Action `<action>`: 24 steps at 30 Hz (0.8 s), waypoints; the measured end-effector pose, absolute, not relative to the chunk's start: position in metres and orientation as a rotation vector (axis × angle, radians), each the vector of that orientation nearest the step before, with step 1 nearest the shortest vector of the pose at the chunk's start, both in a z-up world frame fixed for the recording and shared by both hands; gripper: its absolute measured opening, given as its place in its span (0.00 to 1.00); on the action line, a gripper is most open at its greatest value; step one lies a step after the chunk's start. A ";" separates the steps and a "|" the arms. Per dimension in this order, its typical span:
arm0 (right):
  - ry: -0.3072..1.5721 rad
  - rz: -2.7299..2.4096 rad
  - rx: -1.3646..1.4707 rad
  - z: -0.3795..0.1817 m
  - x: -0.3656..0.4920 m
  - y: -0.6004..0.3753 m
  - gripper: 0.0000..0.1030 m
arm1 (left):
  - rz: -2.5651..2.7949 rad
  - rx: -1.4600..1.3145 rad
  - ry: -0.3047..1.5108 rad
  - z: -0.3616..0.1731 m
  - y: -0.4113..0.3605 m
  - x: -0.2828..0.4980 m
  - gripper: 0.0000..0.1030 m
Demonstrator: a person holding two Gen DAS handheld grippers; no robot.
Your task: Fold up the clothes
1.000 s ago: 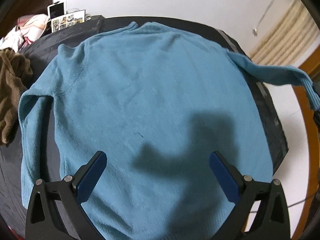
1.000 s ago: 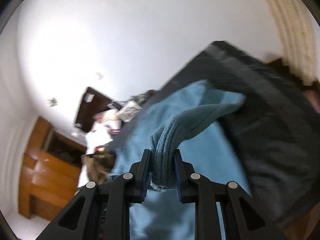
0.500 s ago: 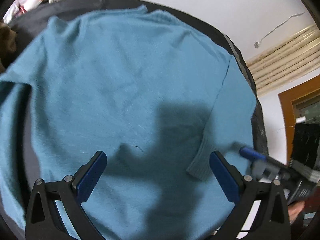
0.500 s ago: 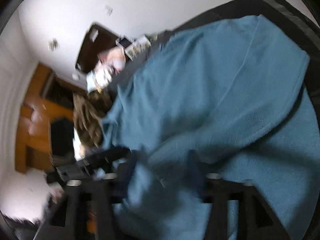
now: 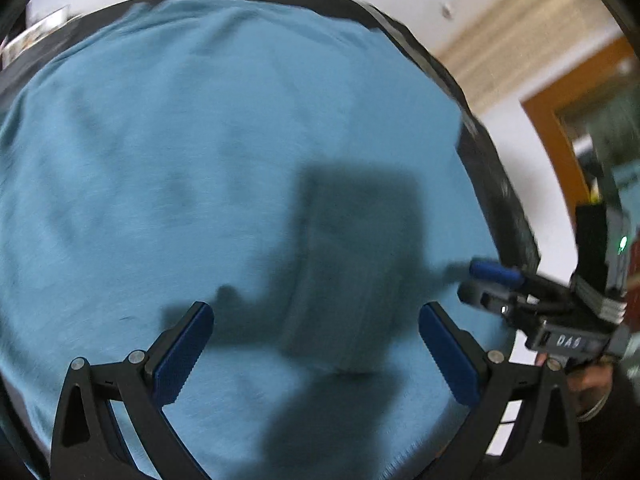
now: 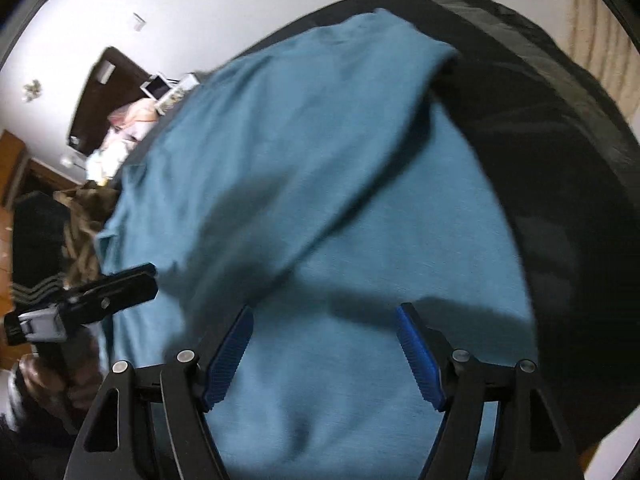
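Note:
A teal knit sweater (image 5: 208, 152) lies spread flat on a dark bed cover (image 5: 500, 184). Its right sleeve (image 6: 320, 152) is folded across the body, with the cuff (image 5: 340, 320) lying near the hem. My left gripper (image 5: 316, 344) is open and empty, hovering just above the lower part of the sweater. My right gripper (image 6: 324, 352) is open and empty above the sweater's right side, below the folded sleeve. The right gripper also shows in the left wrist view (image 5: 492, 280) at the bed's right edge. The left gripper shows in the right wrist view (image 6: 120, 284) at the left.
A brown garment (image 6: 84, 216) lies beside the sweater's far side. Pink and white bedding (image 6: 128, 120) and a dark headboard (image 6: 104, 84) stand at the far end. The bed edge (image 6: 568, 128) curves along the right, with a wooden door frame (image 5: 560, 92) beyond.
My right gripper carried the sleeve over the sweater body, opened and let it go. The sleeve now lies folded across the body. My left gripper moved lower and closer to the sweater.

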State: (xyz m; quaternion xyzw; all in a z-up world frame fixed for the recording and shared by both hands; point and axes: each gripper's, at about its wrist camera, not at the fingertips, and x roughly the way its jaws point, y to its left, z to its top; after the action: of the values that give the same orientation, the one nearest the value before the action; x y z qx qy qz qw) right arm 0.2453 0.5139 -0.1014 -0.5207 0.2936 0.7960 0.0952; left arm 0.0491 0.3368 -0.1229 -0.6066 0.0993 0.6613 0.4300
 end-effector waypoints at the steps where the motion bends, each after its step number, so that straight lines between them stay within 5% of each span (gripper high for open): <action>1: 0.864 2.353 -1.539 -0.102 0.248 0.515 0.73 | 1.635 -1.499 0.275 -0.124 0.344 0.054 0.97; 5: 0.854 2.349 -1.507 -0.104 0.249 0.516 0.73 | 1.655 -1.444 0.375 -0.123 0.357 0.064 0.87; 8: 0.842 2.348 -1.496 -0.105 0.252 0.519 0.73 | 1.662 -1.449 0.373 -0.120 0.357 0.058 0.60; 10: 0.850 2.343 -1.493 -0.106 0.252 0.519 0.73 | 1.651 -1.485 0.323 -0.121 0.352 0.049 0.24; 12: 0.854 2.340 -1.489 -0.106 0.251 0.520 0.73 | 1.638 -1.523 0.273 -0.122 0.347 0.041 0.14; 21: 0.777 2.354 -1.478 -0.096 0.236 0.523 0.73 | 1.641 -1.444 0.188 -0.088 0.329 0.019 0.07; 23: 0.772 2.358 -1.475 -0.094 0.234 0.524 0.73 | 1.614 -1.460 0.200 -0.092 0.323 0.018 0.09; 24: 0.769 2.360 -1.473 -0.093 0.233 0.524 0.73 | 1.601 -1.468 0.206 -0.094 0.320 0.018 0.18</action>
State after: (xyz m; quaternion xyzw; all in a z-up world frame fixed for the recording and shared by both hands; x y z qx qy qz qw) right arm 0.2327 0.5243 -0.0935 -0.5063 0.2643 0.8109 0.1272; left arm 0.0182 0.3201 -0.0940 -0.5969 0.0836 0.6510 0.4614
